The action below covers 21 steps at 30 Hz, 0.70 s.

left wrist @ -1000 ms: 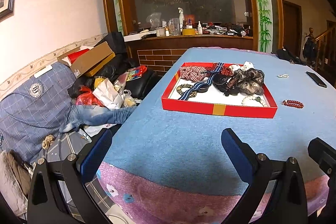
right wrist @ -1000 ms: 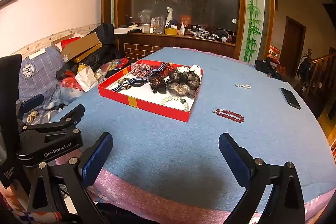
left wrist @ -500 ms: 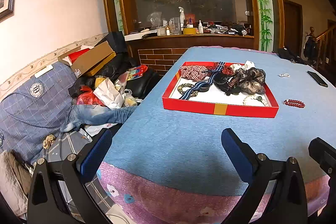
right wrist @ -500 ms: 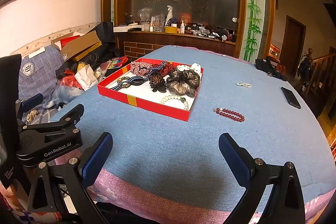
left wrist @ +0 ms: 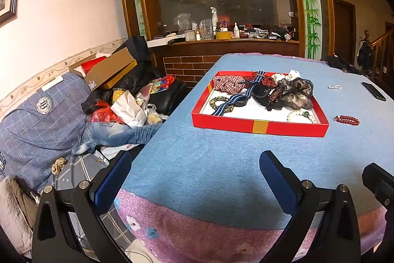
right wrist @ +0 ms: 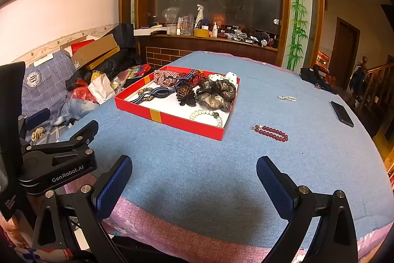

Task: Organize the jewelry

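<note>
A red tray [left wrist: 258, 126] [right wrist: 172, 118] sits on the blue table cloth [left wrist: 221, 159] and holds scrunchies, bands and a white bead bracelet [right wrist: 206, 115]. A red bead bracelet [right wrist: 270, 132] [left wrist: 347, 120] lies on the cloth right of the tray. A small pearl bracelet [right wrist: 287, 98] [left wrist: 335, 87] lies farther back. My left gripper [left wrist: 194, 181] is open and empty at the table's near edge. My right gripper [right wrist: 194, 184] is open and empty, also at the near edge, with the left gripper body [right wrist: 54, 164] to its left.
A black phone [right wrist: 341, 113] lies at the table's right side. A dark bag [right wrist: 317, 83] lies at the far right edge. A cluttered sofa with boxes, bags and jeans [left wrist: 98, 115] stands left of the table. A counter with bottles [left wrist: 221, 33] is behind.
Both views have shifted only slightly; the grippers stay open and nothing on the table has moved.
</note>
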Each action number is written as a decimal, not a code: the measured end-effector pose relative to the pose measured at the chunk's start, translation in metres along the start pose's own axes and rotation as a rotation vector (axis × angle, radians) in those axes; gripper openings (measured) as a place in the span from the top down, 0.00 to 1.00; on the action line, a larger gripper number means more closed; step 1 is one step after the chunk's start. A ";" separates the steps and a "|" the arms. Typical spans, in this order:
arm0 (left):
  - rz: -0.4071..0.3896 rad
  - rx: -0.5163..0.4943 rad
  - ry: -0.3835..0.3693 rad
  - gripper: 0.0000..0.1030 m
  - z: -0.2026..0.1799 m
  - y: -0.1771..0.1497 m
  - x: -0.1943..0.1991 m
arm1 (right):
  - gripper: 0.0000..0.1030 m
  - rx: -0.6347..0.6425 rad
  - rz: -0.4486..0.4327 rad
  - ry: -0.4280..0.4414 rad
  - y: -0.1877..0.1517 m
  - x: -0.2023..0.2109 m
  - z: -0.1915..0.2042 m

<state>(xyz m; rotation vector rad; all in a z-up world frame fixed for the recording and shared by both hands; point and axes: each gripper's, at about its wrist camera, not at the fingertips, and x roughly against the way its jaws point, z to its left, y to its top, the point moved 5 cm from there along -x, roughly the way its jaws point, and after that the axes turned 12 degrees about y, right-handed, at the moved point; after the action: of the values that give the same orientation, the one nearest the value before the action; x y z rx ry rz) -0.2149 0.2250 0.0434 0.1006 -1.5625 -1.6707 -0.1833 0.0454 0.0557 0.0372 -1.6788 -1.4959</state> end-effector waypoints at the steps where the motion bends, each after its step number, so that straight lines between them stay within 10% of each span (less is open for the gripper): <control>1: 0.000 0.000 0.001 0.00 0.000 0.000 0.000 | 0.00 0.001 0.000 0.000 0.000 0.000 0.000; 21: 0.013 0.008 0.006 0.00 0.006 -0.006 -0.001 | 0.00 -0.002 0.005 0.000 0.000 -0.001 0.000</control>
<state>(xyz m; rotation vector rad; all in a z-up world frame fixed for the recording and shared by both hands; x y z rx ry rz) -0.2211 0.2293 0.0390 0.0995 -1.5632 -1.6527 -0.1826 0.0454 0.0554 0.0318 -1.6766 -1.4940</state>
